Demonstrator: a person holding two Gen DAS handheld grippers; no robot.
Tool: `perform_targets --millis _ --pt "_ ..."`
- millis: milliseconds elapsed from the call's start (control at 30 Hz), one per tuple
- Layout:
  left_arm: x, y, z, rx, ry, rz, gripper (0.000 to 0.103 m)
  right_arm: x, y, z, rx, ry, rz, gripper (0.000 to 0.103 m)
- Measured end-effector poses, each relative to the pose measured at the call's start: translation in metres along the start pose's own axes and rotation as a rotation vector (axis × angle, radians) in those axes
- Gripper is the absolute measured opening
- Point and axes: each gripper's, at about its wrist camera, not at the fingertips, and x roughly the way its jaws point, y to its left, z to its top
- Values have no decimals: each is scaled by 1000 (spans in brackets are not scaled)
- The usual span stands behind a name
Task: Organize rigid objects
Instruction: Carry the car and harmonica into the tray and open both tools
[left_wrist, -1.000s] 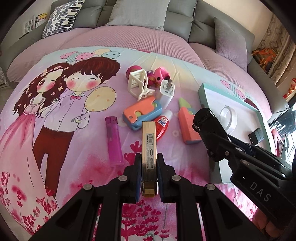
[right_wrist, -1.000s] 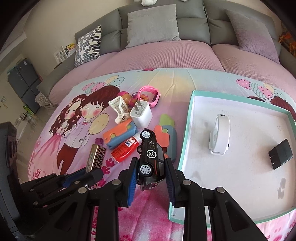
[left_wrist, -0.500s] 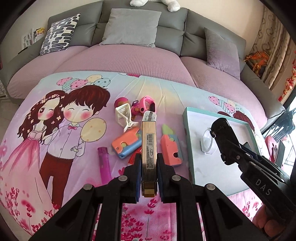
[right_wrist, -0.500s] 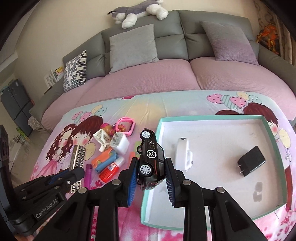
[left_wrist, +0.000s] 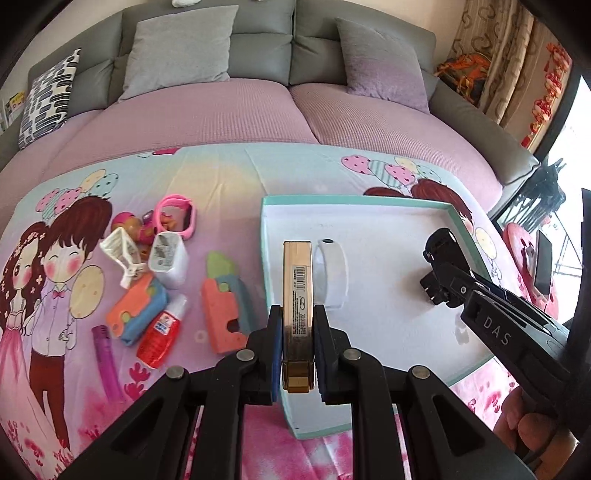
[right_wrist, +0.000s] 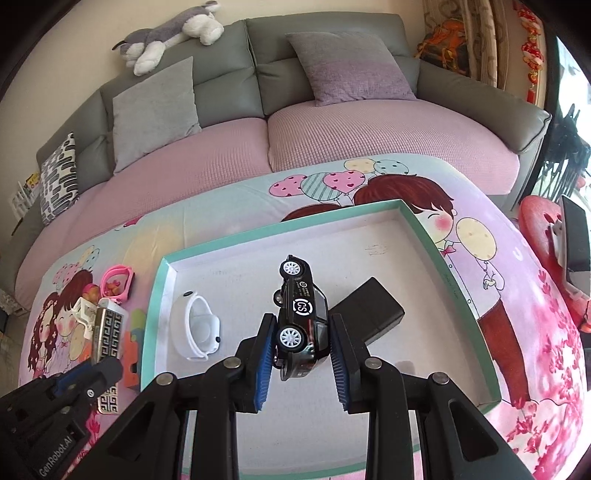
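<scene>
My left gripper (left_wrist: 297, 317) is shut on a gold harmonica (left_wrist: 297, 295), held lengthwise over the left edge of the white tray with a teal rim (left_wrist: 369, 201). My right gripper (right_wrist: 301, 328) is shut on a black toy car (right_wrist: 301, 321), nose up, above the tray's middle (right_wrist: 280, 227). In the tray lie a white wristband (right_wrist: 197, 328) and a black adapter (right_wrist: 373, 317), partly hidden behind the car. The left wrist view shows the car (left_wrist: 441, 245) at the right. The harmonica (right_wrist: 107, 332) appears at the left of the right wrist view.
Left of the tray on the cartoon bedsheet lie a pink watch (left_wrist: 175, 218), a white clip (left_wrist: 122, 251), a white charger (left_wrist: 168, 258), an orange-blue toy (left_wrist: 136, 310), a red glue bottle (left_wrist: 162, 328), an orange carrot toy (left_wrist: 223, 302) and a purple lighter (left_wrist: 105, 354). A grey sofa with cushions stands behind.
Both grippers have carried their loads to the right, from above the loose pile to above the tray. Both grips are unchanged.
</scene>
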Motion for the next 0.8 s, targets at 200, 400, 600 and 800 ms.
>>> perform_targets --millis 200,400,600,800 --pt "26 -13 -7 -6 58 -35 16 9 1 -3 -19 32 15 30" --pt "48 -16 -21 -9 110 1 16 25 5 -9 -39 86 21 30" --pt "54 -18 -30 6 111 19 16 37 8 -13 -56 129 14 31" --pt "55 -21 -30 17 114 43 16 43 6 -15 -59 159 -12 31"
